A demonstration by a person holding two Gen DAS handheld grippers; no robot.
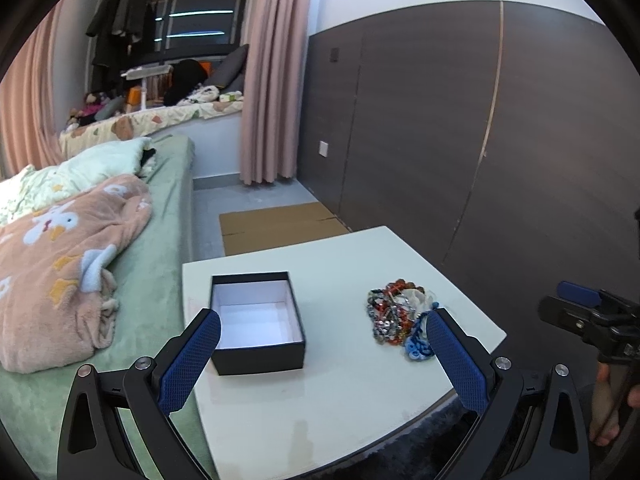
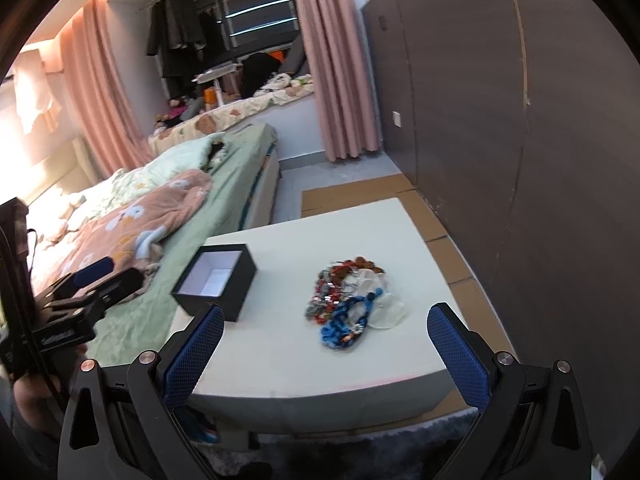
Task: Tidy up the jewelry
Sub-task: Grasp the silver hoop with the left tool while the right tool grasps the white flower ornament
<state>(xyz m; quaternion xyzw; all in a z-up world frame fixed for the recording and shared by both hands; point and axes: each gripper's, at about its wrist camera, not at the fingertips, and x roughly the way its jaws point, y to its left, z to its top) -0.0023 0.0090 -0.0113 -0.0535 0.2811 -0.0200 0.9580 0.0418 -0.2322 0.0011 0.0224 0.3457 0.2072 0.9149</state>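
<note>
A black box (image 1: 256, 320) with a white, empty inside stands open on the left part of a small white table (image 1: 332, 264). A heap of bead bracelets (image 1: 396, 316) in red, silver, blue and clear lies on the right part. My left gripper (image 1: 323, 320) hovers open over the table's near edge, its fingers straddling the box and the heap. In the right wrist view the same box (image 2: 216, 280) and bracelet heap (image 2: 352, 300) show, with my right gripper (image 2: 326, 316) open and held off the near edge, nothing between its fingers.
A bed (image 1: 160, 240) with a green sheet and a pink blanket (image 1: 60, 268) runs along the table's left side. A dark wardrobe wall (image 1: 480, 140) stands to the right. Flattened cardboard (image 1: 276, 224) lies on the floor beyond the table. A dark rug (image 2: 360, 452) lies below.
</note>
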